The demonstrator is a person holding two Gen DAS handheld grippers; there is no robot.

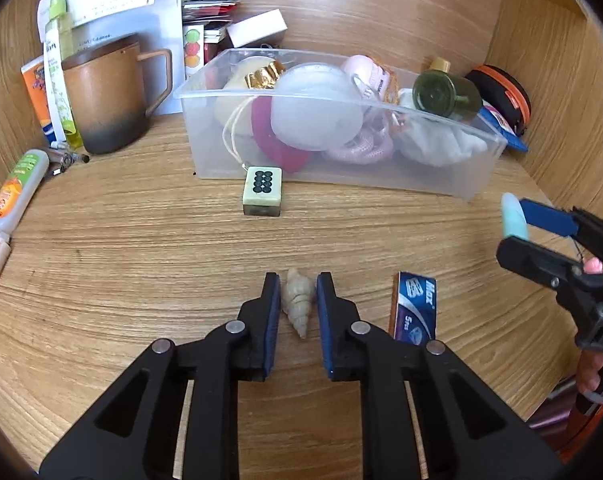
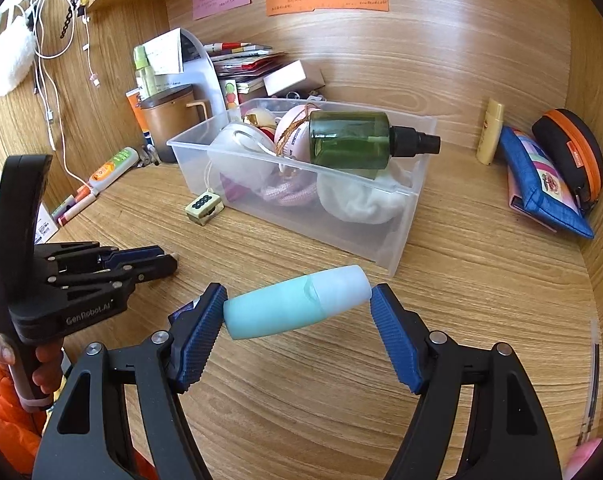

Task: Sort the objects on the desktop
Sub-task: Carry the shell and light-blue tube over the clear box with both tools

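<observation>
At lower centre of the left view a small cream spiral seashell (image 1: 298, 301) on the wooden table (image 1: 141, 248) is straddled by the left gripper (image 1: 298, 294), fingers narrow but seemingly not yet touching, while a pale turquoise squeeze bottle (image 2: 297, 306) is held endwise in the right gripper (image 2: 297, 308), so closing and carrying to the clear plastic bin (image 2: 397, 236) is judged next.

Wood-grain desk (image 1: 121, 248). Directly on it: clear plastic bin (image 1: 453, 172) centre-back, mahjong tile (image 1: 262, 191) just in front of it, spiral shell (image 1: 298, 301) and blue blade pack (image 1: 414, 306) near front. Brown mug (image 1: 105, 100) back left, blue pouch (image 2: 541, 180) and black-orange case (image 2: 571, 150) back right.
</observation>
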